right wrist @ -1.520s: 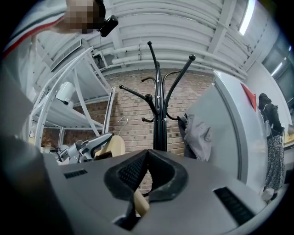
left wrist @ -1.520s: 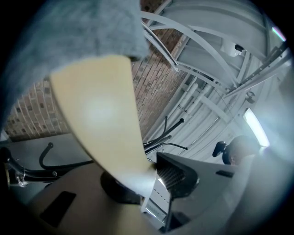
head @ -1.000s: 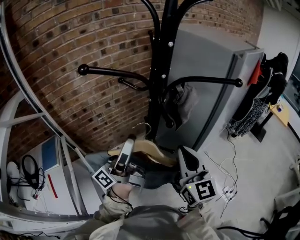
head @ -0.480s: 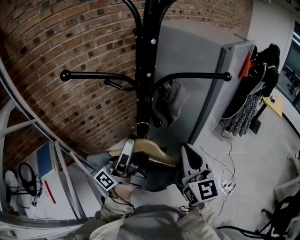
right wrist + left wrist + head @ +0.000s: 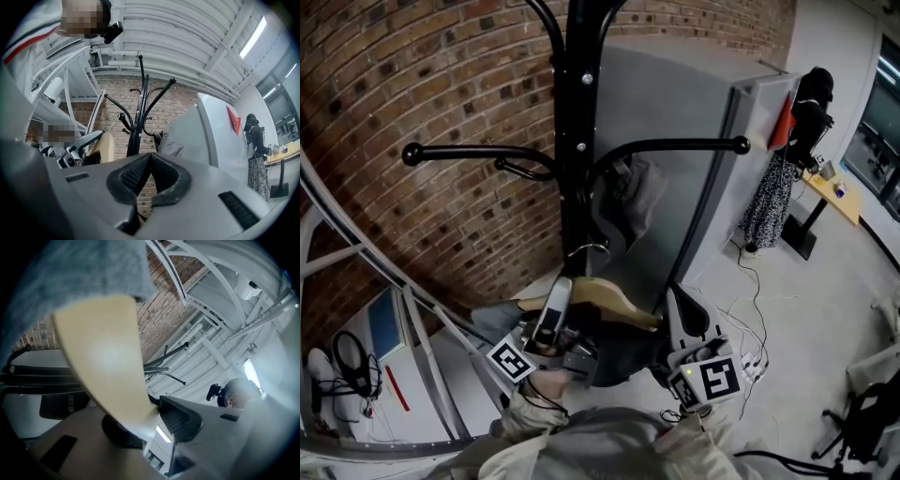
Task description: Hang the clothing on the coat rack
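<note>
The black coat rack (image 5: 578, 122) rises in front of a brick wall, with knobbed arms to the left (image 5: 469, 152) and right (image 5: 694, 145). A grey garment (image 5: 637, 192) hangs from one of its lower hooks. My left gripper (image 5: 561, 292) is shut on a pale wooden hanger (image 5: 605, 298), and its wire hook (image 5: 586, 249) stands just before the pole. Dark clothing (image 5: 623, 352) droops under the hanger. The hanger (image 5: 105, 376) fills the left gripper view, clamped at the pads (image 5: 180, 416). My right gripper (image 5: 677, 305) is beside the hanger's right end, its tips (image 5: 150, 157) touching.
A tall grey cabinet (image 5: 694, 112) stands right behind the rack. White metal framing (image 5: 412, 319) runs along the left. Cables (image 5: 750, 281) lie on the floor to the right, and a dress on a stand (image 5: 773, 197) is farther back.
Both grippers have carried the hanger a little toward the rack's pole. The hanger's hook now sits in front of the pole, and the rack has slid left in the head view.
</note>
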A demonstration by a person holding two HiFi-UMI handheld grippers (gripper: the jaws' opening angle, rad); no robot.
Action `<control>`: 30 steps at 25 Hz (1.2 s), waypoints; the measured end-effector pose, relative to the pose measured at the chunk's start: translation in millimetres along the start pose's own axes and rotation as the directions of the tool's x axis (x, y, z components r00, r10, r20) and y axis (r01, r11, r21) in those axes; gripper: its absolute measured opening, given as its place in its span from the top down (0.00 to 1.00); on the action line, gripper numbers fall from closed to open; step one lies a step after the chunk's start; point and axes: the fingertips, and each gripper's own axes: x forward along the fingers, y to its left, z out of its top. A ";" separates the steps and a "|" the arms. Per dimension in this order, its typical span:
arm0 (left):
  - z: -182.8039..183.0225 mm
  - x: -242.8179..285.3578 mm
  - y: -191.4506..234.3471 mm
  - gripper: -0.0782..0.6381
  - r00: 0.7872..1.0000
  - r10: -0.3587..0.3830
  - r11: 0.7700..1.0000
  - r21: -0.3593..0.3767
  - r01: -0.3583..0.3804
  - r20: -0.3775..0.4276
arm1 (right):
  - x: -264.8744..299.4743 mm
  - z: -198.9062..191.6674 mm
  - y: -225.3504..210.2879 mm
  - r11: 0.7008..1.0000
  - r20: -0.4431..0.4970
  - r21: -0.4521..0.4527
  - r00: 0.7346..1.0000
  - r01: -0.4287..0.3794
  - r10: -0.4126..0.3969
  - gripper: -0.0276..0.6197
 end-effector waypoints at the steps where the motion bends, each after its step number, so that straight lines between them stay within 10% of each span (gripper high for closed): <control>1: -0.7 1.3 0.7 0.75 1.000 -0.001 1.000 0.000 0.001 -0.002 | -0.1 0.0 -1.0 1.000 0.001 0.001 1.000 0.001 -0.001 0.92; 30: 10.3 16.2 28.5 0.75 1.000 0.013 1.000 0.010 -0.013 0.016 | 20.8 -0.7 -17.1 1.000 0.014 0.005 1.000 0.000 0.000 0.92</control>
